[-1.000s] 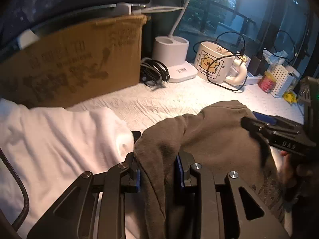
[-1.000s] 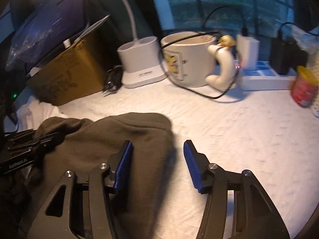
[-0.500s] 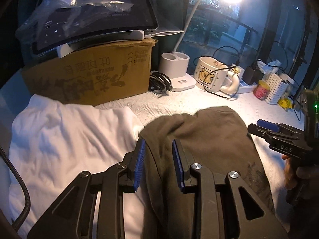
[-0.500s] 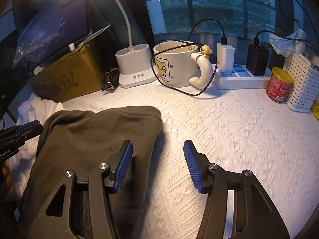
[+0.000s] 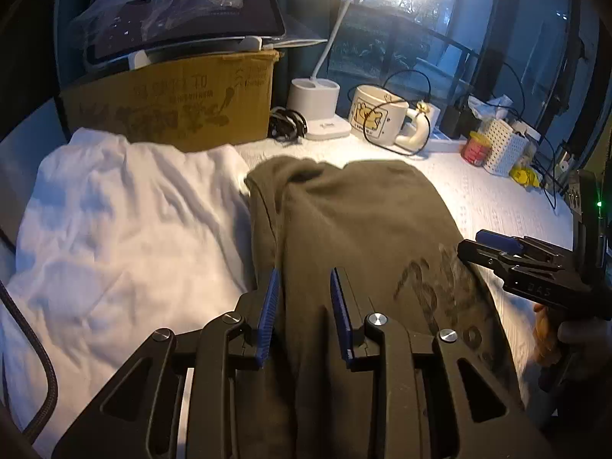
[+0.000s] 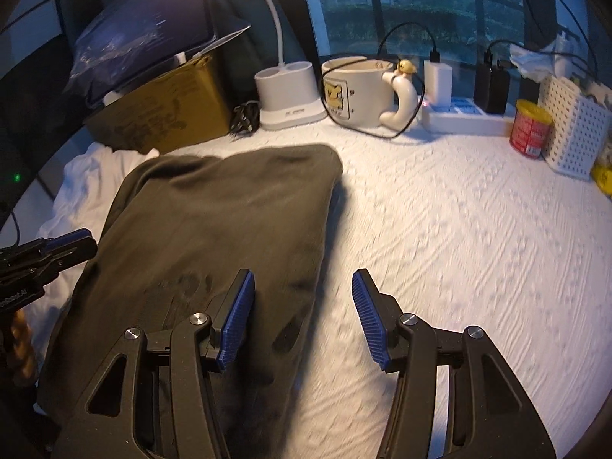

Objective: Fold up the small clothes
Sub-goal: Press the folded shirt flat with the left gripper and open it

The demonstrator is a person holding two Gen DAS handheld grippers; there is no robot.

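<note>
A dark olive garment (image 5: pixel 363 222) with a faint print lies flat on the white textured table cover (image 6: pixel 459 229). Its left edge overlaps a crumpled white garment (image 5: pixel 126 222). My left gripper (image 5: pixel 304 273) hovers over the near left part of the dark garment (image 6: pixel 222 210), jaws a narrow gap apart, and the cloth lies below them, not pinched. My right gripper (image 6: pixel 303 275) is open wide over the garment's right edge, its left finger above the cloth and its right finger above bare cover. Each gripper shows in the other's view: the right gripper (image 5: pixel 482 241) and the left gripper (image 6: pixel 82 239).
Along the back stand a cardboard box (image 5: pixel 172 107) with a wrapped tablet (image 5: pixel 183 11) on top, a lamp base (image 5: pixel 313 95), a big mug (image 5: pixel 376 114) draped with a cable, a power strip (image 6: pixel 463 118), a red can (image 6: pixel 531 130) and a white perforated basket (image 6: pixel 573 130).
Both grippers have drawn back toward me. The dark garment, earlier bunched up between the left jaws, now lies spread flat below them. The jaw gaps look the same.
</note>
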